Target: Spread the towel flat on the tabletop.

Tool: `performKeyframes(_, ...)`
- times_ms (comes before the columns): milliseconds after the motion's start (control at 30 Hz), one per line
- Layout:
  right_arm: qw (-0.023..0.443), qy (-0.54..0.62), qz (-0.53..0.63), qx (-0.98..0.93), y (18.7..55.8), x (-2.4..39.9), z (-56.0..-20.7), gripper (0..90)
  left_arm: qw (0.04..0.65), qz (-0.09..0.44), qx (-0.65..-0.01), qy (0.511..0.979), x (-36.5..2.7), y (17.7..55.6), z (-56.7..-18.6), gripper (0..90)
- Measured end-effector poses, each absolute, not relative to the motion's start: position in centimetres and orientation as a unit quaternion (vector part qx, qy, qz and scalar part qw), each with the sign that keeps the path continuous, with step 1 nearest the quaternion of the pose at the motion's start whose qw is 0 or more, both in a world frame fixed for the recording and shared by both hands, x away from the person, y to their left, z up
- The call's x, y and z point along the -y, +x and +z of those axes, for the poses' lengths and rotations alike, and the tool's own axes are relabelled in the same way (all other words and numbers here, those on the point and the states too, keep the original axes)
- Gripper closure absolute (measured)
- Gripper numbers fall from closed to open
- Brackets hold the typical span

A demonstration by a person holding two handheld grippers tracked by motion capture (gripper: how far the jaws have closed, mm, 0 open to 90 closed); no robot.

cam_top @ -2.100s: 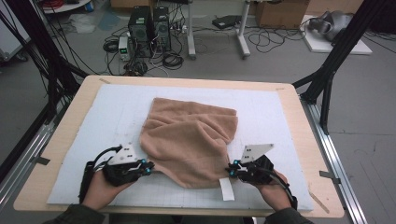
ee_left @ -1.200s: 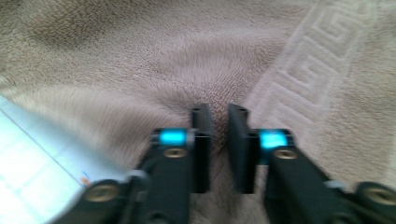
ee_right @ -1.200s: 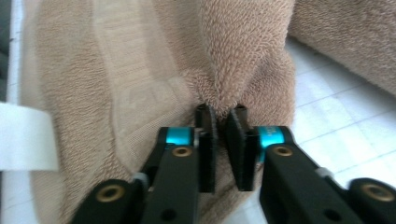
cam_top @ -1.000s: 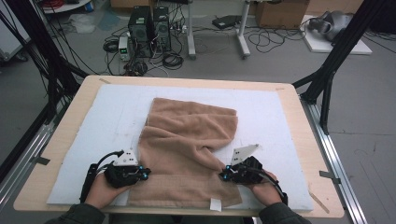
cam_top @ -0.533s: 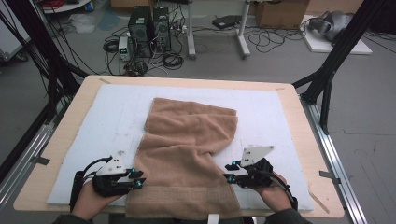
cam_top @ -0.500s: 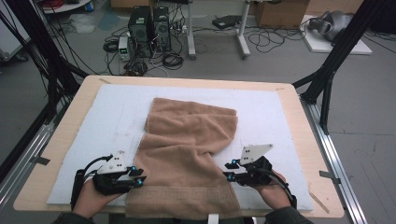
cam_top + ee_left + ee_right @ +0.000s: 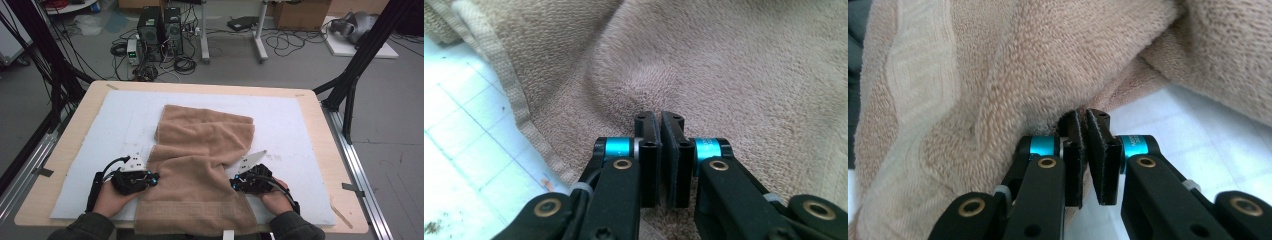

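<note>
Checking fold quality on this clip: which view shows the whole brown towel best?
The high view: the towel lies in full on the white mat, far end folded, near edge hanging over the table's front. The left gripper view gives close pile and a hem beside the left gripper; the right gripper view shows a fold at the right gripper.

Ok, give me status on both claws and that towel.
Left claw shut on the towel's left edge, having just closed. Right claw shut on its right edge, likewise. Towel half spread on the white mat, near end overhanging. Nothing in the way.

Wooden table (image 7: 65,150), white mat (image 7: 120,117) on it, tan towel (image 7: 200,160) on mat
</note>
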State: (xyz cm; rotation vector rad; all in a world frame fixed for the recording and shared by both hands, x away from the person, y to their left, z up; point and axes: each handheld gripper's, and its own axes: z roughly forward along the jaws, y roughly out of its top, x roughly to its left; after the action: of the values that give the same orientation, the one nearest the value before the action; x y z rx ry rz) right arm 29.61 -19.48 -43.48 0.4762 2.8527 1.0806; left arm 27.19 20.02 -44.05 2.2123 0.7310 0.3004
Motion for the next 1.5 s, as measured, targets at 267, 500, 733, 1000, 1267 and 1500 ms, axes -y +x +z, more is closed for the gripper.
performKeyframes(267, 0.045, 0.171, 0.350, -0.920, 26.7, 22.9, -42.1, 85.5, 0.404, 0.106, -0.283, 0.864, -21.0, 24.1, -43.5, 86.7)
performKeyframes(500, 0.063, 0.166, 0.362, -0.915, 24.5, 24.5, -40.8, 78.0, 0.418, 0.105, -0.262, 0.864, -20.9, 22.7, -42.0, 74.2)
performKeyframes(733, 0.071, 0.177, 0.363, -0.912, 27.6, 23.2, -41.5, 71.3, 0.412, 0.138, -0.288, 0.853, -20.0, 27.1, -43.0, 60.4)
performKeyframes(1000, 0.047, 0.188, 0.363, -0.911, 30.1, 21.5, -43.8, 72.6, 0.403, 0.129, -0.308, 0.852, -20.1, 29.1, -44.6, 72.3)
performKeyframes(1267, 0.052, 0.184, 0.363, -0.912, 29.4, 22.6, -43.5, 86.5, 0.403, 0.125, -0.302, 0.855, -20.3, 28.0, -44.1, 85.0)
performKeyframes(1500, 0.057, 0.186, 0.360, -0.912, 27.1, 24.7, -42.5, 86.6, 0.416, 0.118, -0.294, 0.853, -21.2, 25.9, -43.1, 85.0)
